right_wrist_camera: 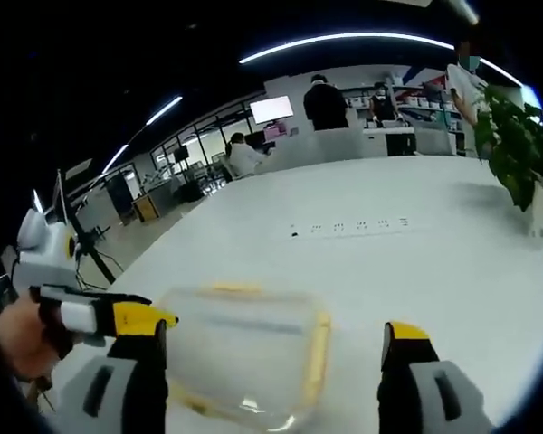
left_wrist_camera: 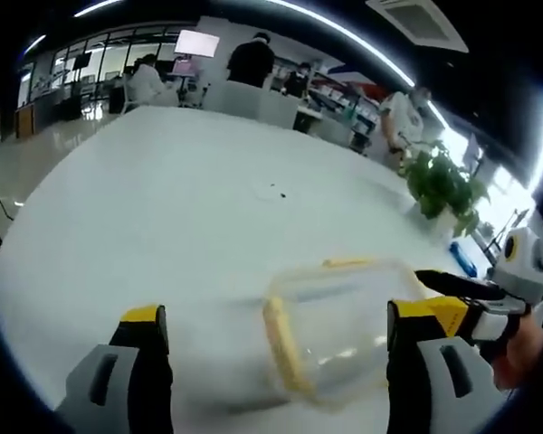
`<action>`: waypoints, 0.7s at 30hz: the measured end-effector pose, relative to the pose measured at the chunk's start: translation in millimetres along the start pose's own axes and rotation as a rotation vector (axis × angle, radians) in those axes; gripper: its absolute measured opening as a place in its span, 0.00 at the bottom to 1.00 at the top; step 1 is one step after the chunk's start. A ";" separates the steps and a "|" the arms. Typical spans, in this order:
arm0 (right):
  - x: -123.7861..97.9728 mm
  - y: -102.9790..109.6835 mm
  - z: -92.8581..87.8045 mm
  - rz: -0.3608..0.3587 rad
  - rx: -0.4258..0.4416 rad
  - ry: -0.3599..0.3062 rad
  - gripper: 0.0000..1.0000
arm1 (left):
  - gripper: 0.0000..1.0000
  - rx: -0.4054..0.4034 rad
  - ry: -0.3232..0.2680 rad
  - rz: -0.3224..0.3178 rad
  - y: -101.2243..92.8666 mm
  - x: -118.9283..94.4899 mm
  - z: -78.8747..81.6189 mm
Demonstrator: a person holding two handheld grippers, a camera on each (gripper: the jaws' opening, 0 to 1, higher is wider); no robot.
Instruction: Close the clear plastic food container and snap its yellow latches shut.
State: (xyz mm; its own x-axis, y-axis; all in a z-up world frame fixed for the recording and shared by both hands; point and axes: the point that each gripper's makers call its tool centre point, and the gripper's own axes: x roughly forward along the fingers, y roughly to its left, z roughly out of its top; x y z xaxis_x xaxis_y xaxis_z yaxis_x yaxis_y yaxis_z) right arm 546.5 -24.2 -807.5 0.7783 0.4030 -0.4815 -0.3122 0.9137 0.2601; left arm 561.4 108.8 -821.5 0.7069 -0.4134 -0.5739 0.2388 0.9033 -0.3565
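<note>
I see the white bench (left_wrist_camera: 181, 235) carrying the clear container (left_wrist_camera: 335, 330) at 5 o'clock in my left gripper view. A potted plant (left_wrist_camera: 443, 185) stands at 2 o'clock. Left tongs (left_wrist_camera: 276, 339) and right tongs (right_wrist_camera: 271, 348) both spread, pinching nothing.

Bright ceiling strip lights (left_wrist_camera: 344, 36); motion-blurred foreground, strong fisheye edge warping.

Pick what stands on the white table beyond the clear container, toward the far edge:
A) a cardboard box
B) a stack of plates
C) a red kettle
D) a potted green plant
D: a potted green plant stands near the far edge of the white table, beyond the clear container.
</note>
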 end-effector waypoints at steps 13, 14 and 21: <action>-66.9 35.6 6.4 0.013 -0.048 0.004 1.00 | 0.99 0.119 -0.006 -0.010 -4.6 -68.2 1.0; -75.8 40.0 7.4 0.014 -0.056 0.007 1.00 | 0.99 0.128 0.002 -0.010 -4.9 -77.2 -1.6; -126.7 64.8 11.6 0.029 -0.088 -0.020 1.00 | 0.99 0.178 0.017 -0.034 -8.4 -135.0 -16.2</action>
State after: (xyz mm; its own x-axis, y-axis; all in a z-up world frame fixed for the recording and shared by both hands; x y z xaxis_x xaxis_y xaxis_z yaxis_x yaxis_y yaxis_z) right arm 434.0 -16.6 -720.0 0.7790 0.4287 -0.4575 -0.3804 0.9033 0.1986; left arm 453.2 155.2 -753.0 0.6854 -0.4443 -0.5769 0.3772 0.8943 -0.2406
